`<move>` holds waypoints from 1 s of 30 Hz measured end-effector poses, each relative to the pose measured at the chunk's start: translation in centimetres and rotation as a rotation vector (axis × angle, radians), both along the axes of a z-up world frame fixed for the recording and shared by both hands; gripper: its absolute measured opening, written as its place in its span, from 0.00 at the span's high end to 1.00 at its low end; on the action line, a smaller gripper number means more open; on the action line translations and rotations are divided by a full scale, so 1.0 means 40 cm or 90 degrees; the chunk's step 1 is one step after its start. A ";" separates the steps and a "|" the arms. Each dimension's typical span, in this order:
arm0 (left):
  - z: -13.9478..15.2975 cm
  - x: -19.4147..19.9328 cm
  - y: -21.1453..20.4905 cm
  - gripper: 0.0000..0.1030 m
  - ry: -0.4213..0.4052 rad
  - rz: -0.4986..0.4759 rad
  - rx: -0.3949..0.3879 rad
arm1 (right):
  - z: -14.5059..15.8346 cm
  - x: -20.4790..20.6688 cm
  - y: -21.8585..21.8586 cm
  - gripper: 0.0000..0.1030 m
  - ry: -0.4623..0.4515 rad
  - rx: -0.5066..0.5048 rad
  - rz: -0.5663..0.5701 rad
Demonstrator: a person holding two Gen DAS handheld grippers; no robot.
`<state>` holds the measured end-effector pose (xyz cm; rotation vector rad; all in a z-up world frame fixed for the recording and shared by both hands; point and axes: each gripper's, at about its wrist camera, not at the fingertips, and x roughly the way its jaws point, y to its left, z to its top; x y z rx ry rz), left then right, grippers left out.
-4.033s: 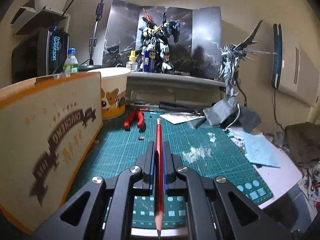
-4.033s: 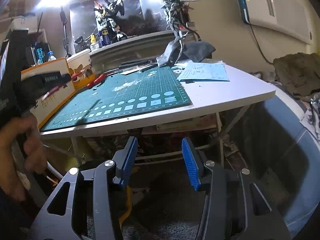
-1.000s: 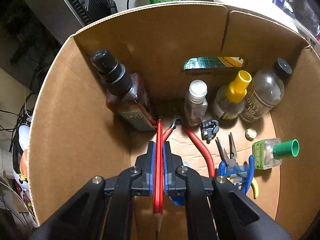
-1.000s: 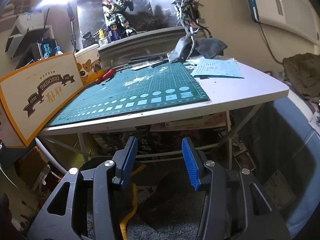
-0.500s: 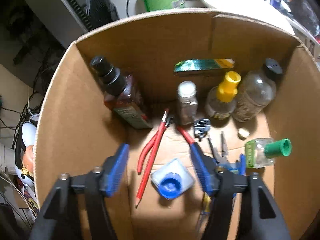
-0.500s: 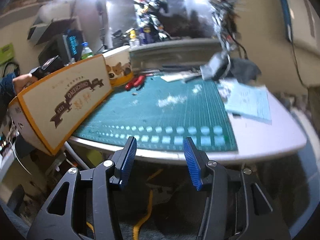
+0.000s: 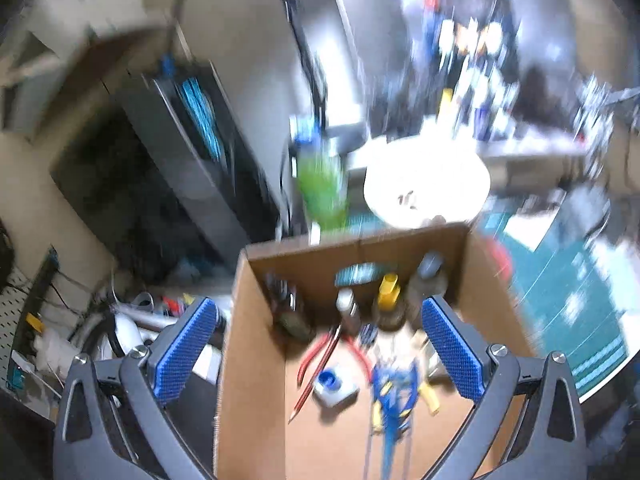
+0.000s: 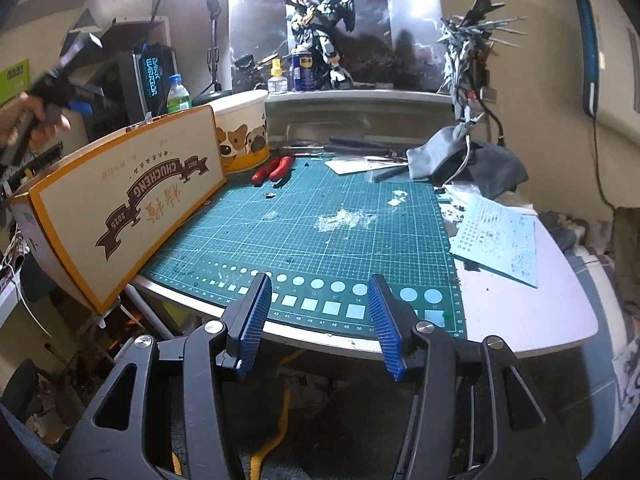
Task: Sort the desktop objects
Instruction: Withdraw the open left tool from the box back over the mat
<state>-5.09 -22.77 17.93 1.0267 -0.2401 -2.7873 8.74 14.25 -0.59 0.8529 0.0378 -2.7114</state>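
Cardboard box (image 8: 120, 208) at left edge of desk (image 8: 532, 320), overhanging it, beside cutting mat (image 8: 320, 240). Inside box (image 7: 256, 360): bottles (image 7: 386, 300) along far wall; pencil (image 7: 316, 372) on floor, left of square jar (image 7: 334, 386); pliers (image 7: 394, 390) right of jar. Round tub (image 8: 242, 132) behind box. Cutters (image 8: 272, 170) on mat's far left corner, right of tub. Paper sheet (image 8: 496, 240) on desk right of mat. Cloth (image 8: 480, 164) behind sheet. Shelf (image 8: 360, 100) behind mat, spray can (image 8: 301, 70) and figure (image 8: 324, 40) on it.
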 end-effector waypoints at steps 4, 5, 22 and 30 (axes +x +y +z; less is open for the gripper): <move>0.121 0.133 0.071 0.00 0.161 -0.043 0.015 | 0.009 -0.002 0.008 0.52 0.004 0.001 -0.005; 0.138 0.165 0.093 0.00 0.195 -0.055 0.023 | 0.012 -0.003 0.011 0.51 0.006 0.001 -0.006; -0.127 0.339 0.521 0.00 0.214 -0.225 0.250 | 0.076 -0.018 0.126 0.45 0.036 0.032 -0.056; -0.379 0.235 0.645 0.00 0.208 -0.171 0.172 | 0.051 -0.074 0.230 0.45 0.020 0.007 -0.099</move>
